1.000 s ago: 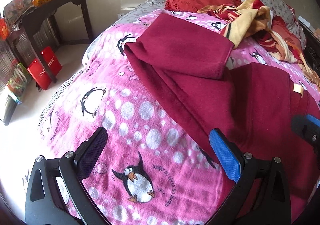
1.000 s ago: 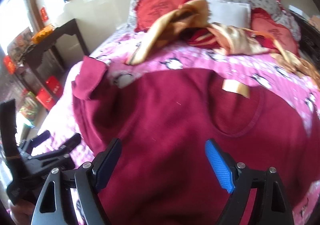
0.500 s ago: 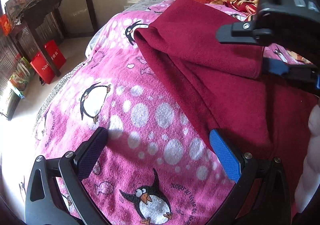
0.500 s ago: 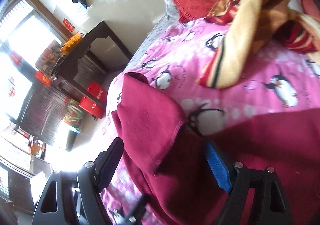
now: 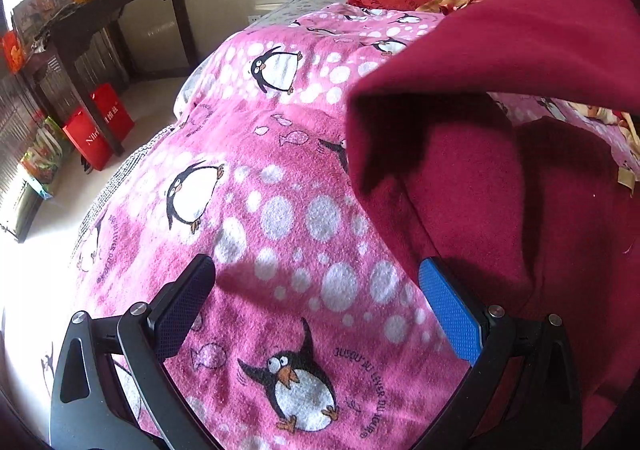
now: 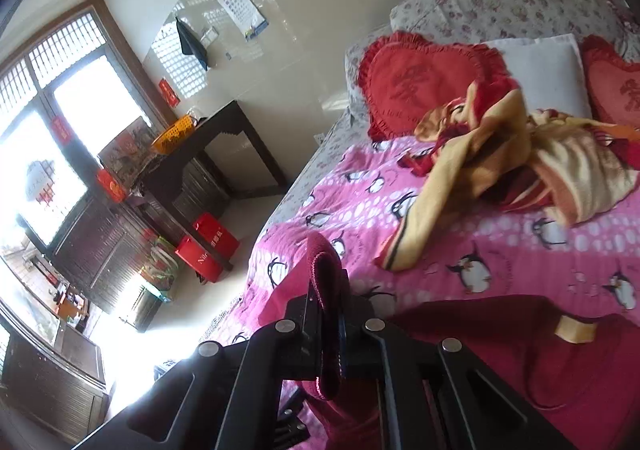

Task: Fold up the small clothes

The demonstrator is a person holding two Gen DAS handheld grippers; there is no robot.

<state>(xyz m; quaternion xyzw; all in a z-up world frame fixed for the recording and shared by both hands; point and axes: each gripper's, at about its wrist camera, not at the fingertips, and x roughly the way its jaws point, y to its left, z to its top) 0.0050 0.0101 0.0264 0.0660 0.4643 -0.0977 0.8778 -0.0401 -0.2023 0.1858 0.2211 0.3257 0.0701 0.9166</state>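
A dark red sweater (image 5: 540, 210) lies on the pink penguin blanket (image 5: 280, 190). Its sleeve (image 5: 500, 50) is lifted off the bed and hangs across the upper right of the left wrist view. My left gripper (image 5: 316, 298) is open and empty, low over the blanket just left of the sweater's edge. My right gripper (image 6: 328, 326) is shut on the sleeve cuff (image 6: 326, 262), which bunches out between its jaws. The sweater's body (image 6: 540, 362) with a tan neck label (image 6: 576, 330) lies at the lower right of the right wrist view.
A crumpled yellow and red cloth (image 6: 500, 162) and red heart cushions (image 6: 420, 86) lie near the head of the bed. A dark side table (image 5: 120, 10) and red bags (image 5: 98, 126) stand on the floor left of the bed.
My right gripper has closed on the sleeve cuff and lifted the sleeve off the bed. My left gripper has moved nearer the blanket and stays open.
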